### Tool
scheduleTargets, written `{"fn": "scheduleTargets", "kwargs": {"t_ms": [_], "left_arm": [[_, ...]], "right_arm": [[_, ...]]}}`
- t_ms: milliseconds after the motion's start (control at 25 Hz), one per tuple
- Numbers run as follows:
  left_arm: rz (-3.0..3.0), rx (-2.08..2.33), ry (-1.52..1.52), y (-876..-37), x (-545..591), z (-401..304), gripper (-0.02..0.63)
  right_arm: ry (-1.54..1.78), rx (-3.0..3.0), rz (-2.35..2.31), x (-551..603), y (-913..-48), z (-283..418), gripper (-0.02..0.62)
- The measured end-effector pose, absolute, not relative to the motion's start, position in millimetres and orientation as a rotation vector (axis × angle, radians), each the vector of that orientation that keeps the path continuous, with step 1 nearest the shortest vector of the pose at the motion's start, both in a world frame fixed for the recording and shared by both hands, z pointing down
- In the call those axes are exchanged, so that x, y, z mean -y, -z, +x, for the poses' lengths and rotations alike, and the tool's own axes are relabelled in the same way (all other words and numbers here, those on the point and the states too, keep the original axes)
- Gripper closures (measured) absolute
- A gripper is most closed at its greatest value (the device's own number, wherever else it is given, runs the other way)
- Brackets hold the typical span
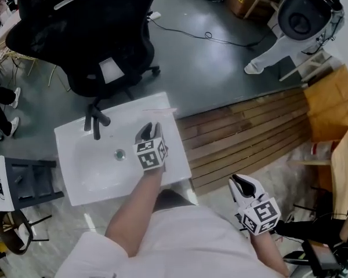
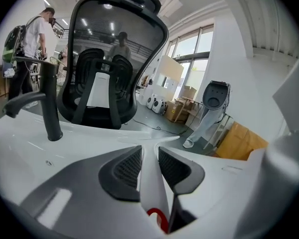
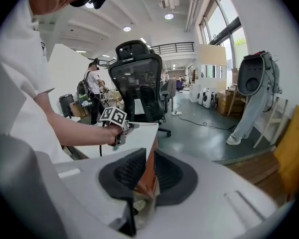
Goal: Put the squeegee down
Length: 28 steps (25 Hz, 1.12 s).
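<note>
The squeegee is clamped by its pale handle between the fingers of your left gripper. Its thin blade edge reaches forward over the far right corner of the white table, beyond the basin. Whether the blade touches the table there, I cannot tell.

I judge it is not yet set down. Lower it onto the flat rim right of the basin rather than into the bowl, where it could slide toward the drain. Level the blade so its whole length lands together, and part the fingers only once the table carries it. The rim looks narrow, so place it inboard of the edge and clear of the black faucet.

Your right gripper hangs well apart by your side, fingers together on nothing. It has no part here.
</note>
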<state>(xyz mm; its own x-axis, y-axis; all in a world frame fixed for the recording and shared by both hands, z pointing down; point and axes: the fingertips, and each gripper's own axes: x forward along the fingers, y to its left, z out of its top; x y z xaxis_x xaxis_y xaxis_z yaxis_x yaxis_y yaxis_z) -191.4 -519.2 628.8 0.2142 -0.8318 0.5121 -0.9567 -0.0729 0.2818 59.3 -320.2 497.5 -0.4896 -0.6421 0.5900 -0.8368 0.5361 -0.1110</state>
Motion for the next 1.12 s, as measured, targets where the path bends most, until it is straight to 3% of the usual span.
{"fn": "scheduleTargets", "kwargs": {"t_ms": [880,1120], "left_arm": [[1.781,1.637,-0.335,-686,554,-161,0.486],[1.815,1.619,-0.327,-683,554,-153,0.442]], "right_arm": [[-0.635,2.203,1.236,313,-513,73,0.546],[-0.637,2.218,1.237,313,-513,79,0.546]]}}
